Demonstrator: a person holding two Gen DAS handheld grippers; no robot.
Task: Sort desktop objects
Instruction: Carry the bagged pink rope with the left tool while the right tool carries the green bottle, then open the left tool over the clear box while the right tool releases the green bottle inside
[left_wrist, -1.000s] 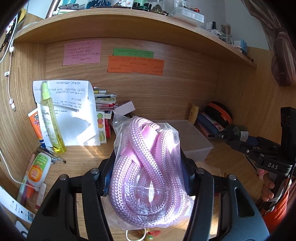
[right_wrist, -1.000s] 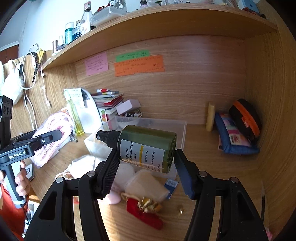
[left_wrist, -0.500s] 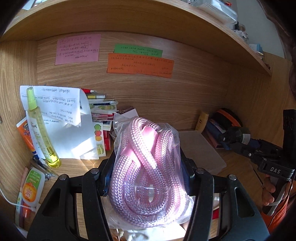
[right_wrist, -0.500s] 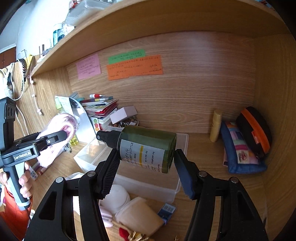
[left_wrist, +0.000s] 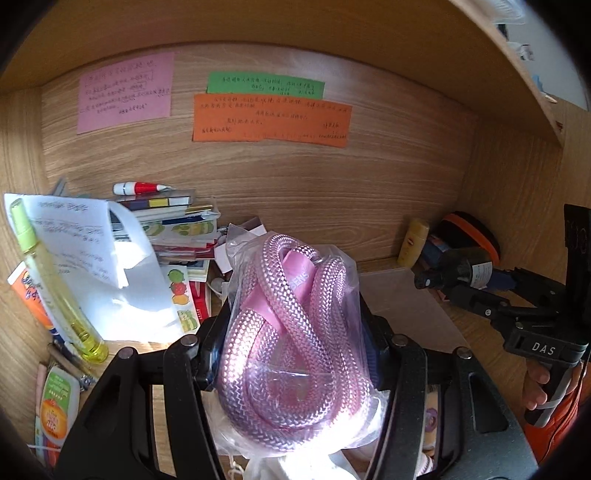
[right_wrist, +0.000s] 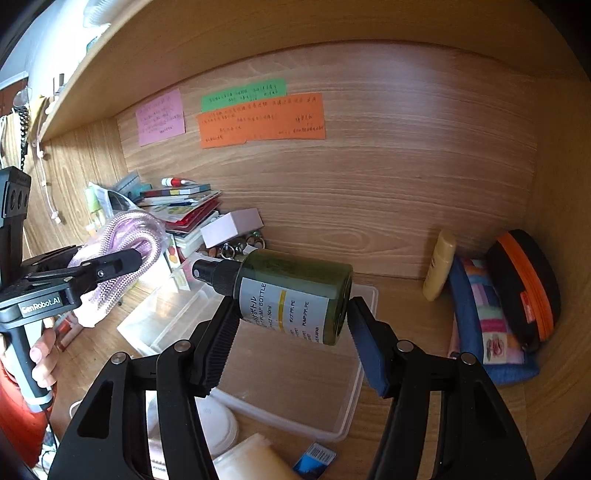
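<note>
- The wooden desk alcove (right_wrist: 388, 192) closed the scene in on three sides, with coloured notes (left_wrist: 271, 118) stuck to its back wall and a shelf overhead.
- A clear plastic bin (right_wrist: 295, 398) lay open on the desk, just below and ahead of the right gripper; it looked like the likely drop spot, though that was a judgement.
- A stack of books and papers (left_wrist: 166, 229) filled the left rear corner, well apart from the pouches (right_wrist: 491, 314) in the right corner.
- The left gripper (left_wrist: 291, 354) was clamped on a bagged pink rope (left_wrist: 295, 332), held above the desk to the left of the bin.
- The right gripper (right_wrist: 291, 325) squeezed a green pump bottle (right_wrist: 295, 295) lying crosswise between its pads, nozzle to the left, held over the bin's near half.
- To finish this carry well, the bottle probably wanted lowering until it nearly rested on the bin floor before the jaws let go, since a round body would roll if dropped.
- The rope bag, soft and slippery, should likely go in second, beside the bottle and not on top of it.
- A yellow spray tube (left_wrist: 55, 288) leaned on the papers, clear of both hands.
</note>
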